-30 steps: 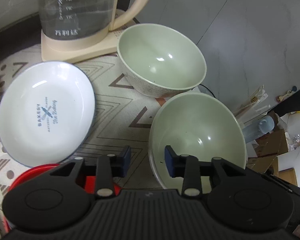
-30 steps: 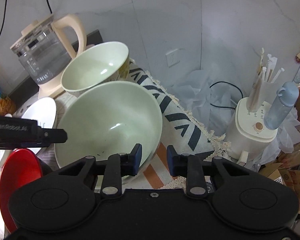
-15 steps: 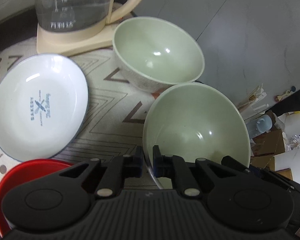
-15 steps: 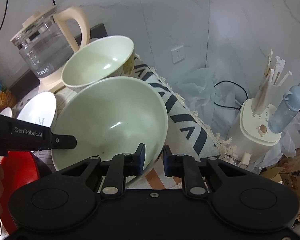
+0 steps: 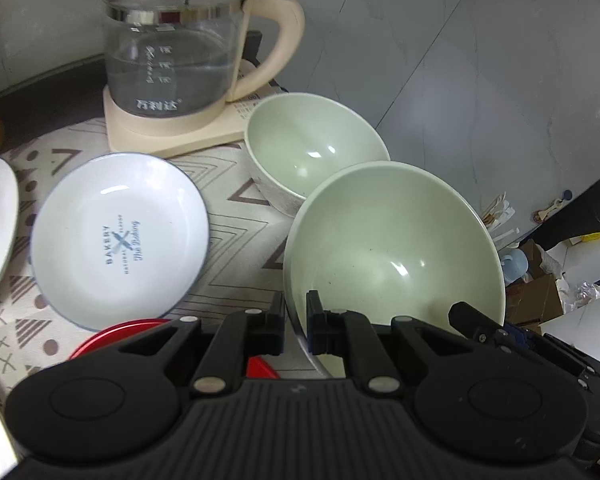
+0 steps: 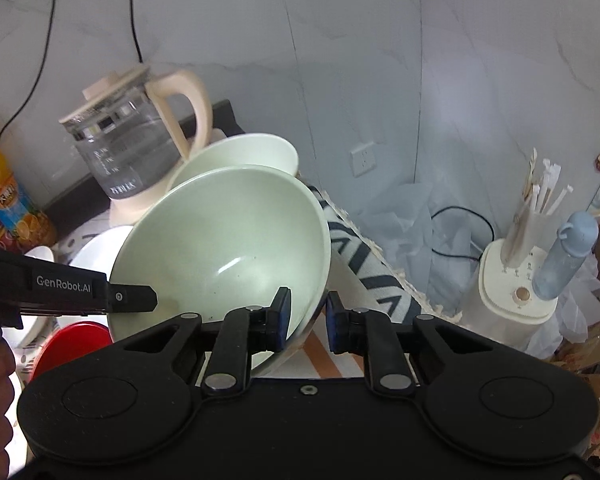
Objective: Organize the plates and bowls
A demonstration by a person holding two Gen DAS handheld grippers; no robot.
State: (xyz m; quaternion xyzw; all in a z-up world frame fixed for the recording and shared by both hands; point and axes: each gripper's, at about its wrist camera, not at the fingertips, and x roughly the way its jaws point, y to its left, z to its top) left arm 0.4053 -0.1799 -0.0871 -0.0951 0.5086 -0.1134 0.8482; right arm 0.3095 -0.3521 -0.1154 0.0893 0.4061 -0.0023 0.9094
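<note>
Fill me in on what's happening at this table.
A person holding two tongs grips one large pale green bowl by its rim from both sides: the left tongs and the right tongs are each shut on it. The bowl is tilted, overlapping a second green bowl near the glass kettle. A white bakery plate lies alongside.

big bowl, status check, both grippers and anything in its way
Left gripper shut on big bowl rim. Right gripper shut on opposite rim. Bowl tilted, lifted. Small bowl right behind it.
</note>
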